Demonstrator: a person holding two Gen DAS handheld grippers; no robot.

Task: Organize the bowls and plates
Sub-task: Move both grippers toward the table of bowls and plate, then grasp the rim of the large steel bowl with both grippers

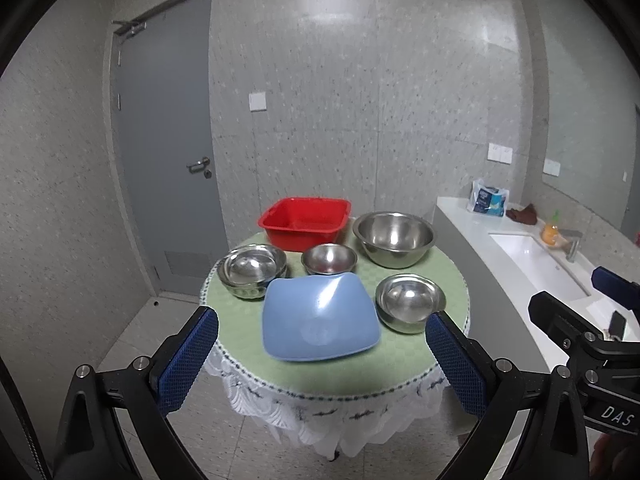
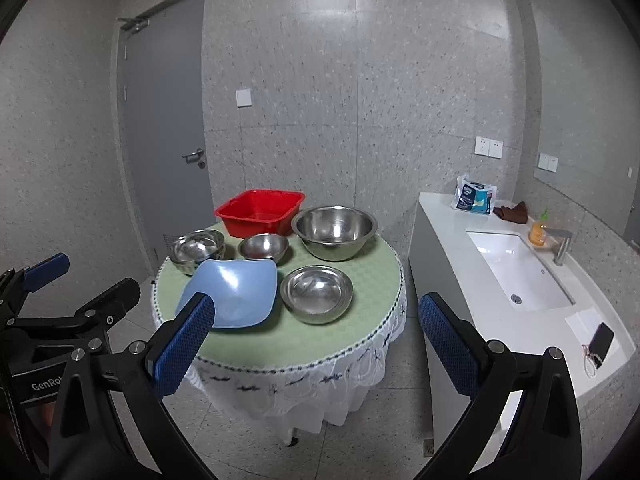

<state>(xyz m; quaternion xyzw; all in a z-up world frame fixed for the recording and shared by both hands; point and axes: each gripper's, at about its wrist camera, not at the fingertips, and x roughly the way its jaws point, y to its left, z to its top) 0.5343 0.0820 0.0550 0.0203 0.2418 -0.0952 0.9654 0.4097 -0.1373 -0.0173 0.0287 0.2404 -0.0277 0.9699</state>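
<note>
A round table with a green cloth (image 1: 240,332) (image 2: 248,344) carries a blue square plate (image 1: 318,318) (image 2: 236,292) at the front. Behind it stand a red tub (image 1: 306,222) (image 2: 260,214), a large steel bowl (image 1: 394,238) (image 2: 334,230), a small steel bowl (image 1: 329,259) (image 2: 263,247), stacked steel bowls at the left (image 1: 252,270) (image 2: 197,250) and stacked steel bowls at the right (image 1: 410,302) (image 2: 317,293). My left gripper (image 1: 322,364) is open and empty, short of the table's near edge. My right gripper (image 2: 316,346) is open and empty, further right.
A white counter with a sink (image 2: 516,268) (image 1: 536,264) runs along the right, with a tap (image 2: 562,246), an orange bottle (image 2: 538,232), a brown cloth (image 2: 512,212), a bag (image 2: 474,194) and a phone (image 2: 600,340). A grey door (image 1: 168,160) is at the back left.
</note>
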